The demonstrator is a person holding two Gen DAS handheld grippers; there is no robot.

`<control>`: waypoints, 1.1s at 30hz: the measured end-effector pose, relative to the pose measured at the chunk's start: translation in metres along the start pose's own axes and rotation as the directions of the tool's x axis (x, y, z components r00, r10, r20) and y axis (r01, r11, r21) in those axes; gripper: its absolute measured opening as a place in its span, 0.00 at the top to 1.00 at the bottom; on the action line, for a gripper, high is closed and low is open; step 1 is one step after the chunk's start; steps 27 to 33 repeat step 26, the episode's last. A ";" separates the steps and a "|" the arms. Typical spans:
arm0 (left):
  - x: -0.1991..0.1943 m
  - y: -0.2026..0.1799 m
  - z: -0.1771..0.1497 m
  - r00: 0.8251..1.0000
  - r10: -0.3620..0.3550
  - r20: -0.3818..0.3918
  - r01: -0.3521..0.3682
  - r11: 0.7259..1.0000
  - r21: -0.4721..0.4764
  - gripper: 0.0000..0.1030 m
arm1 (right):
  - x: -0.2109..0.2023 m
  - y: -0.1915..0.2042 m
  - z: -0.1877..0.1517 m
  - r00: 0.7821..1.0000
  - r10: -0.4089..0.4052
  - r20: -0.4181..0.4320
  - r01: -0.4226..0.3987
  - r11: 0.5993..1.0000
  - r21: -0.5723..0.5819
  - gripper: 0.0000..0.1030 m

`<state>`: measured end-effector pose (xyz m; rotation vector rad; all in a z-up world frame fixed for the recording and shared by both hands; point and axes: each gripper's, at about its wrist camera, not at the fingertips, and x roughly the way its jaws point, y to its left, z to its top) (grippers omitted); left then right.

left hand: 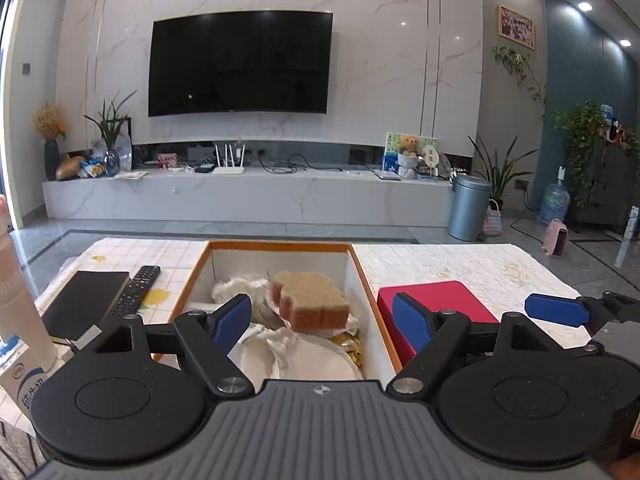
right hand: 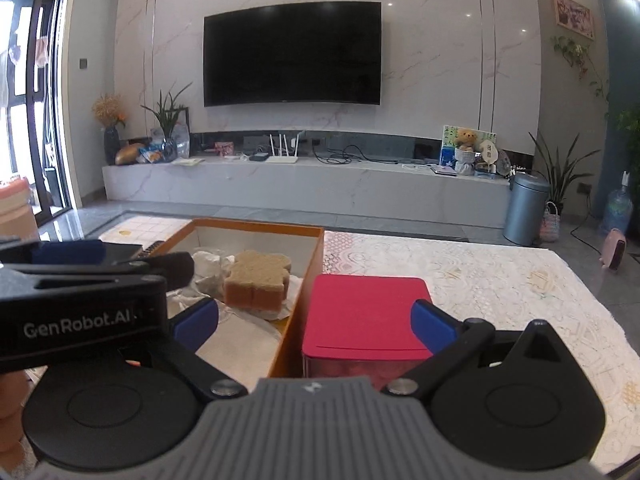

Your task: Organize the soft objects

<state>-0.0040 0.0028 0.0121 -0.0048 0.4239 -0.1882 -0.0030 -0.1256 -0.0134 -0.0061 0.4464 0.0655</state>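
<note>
- Sponge point(left hand: 310, 300) lying in orange-rimmed box point(left hand: 280, 245), at twelve o'clock of left gripper point(left hand: 322, 316).
- Both claws spread wide, empty; right gripper point(right hand: 316, 322) at three o'clock.
- Likely between placements; next, seeking another soft item.

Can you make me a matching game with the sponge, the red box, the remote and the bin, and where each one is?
Things:
1. sponge
2. red box
3. remote
4. bin

Places:
A. on the floor by the TV bench
B. inside the orange-edged box
C. on the checked cloth, left of the orange-edged box
D. on the table, right of the orange-edged box

Pairs: 1-B, 2-D, 3-C, 4-A
</note>
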 end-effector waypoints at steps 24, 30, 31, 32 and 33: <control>-0.006 -0.008 -0.004 0.998 0.067 0.005 -0.067 0.997 0.032 0.09 | 0.004 0.003 -0.007 1.000 0.005 0.000 -0.005 1.000 0.004 0.02; -0.007 -0.007 -0.003 0.998 0.062 0.006 -0.063 0.998 0.025 0.09 | 0.002 0.003 -0.007 1.000 0.000 0.009 0.000 1.000 0.002 0.02; -0.007 -0.007 -0.003 0.998 0.062 0.006 -0.063 0.998 0.025 0.09 | 0.002 0.003 -0.007 1.000 0.000 0.009 0.000 1.000 0.002 0.02; -0.007 -0.007 -0.003 0.998 0.062 0.006 -0.063 0.998 0.025 0.09 | 0.002 0.003 -0.007 1.000 0.000 0.009 0.000 1.000 0.002 0.02; -0.007 -0.007 -0.003 0.998 0.062 0.006 -0.063 0.998 0.025 0.09 | 0.002 0.003 -0.007 1.000 0.000 0.009 0.000 1.000 0.002 0.02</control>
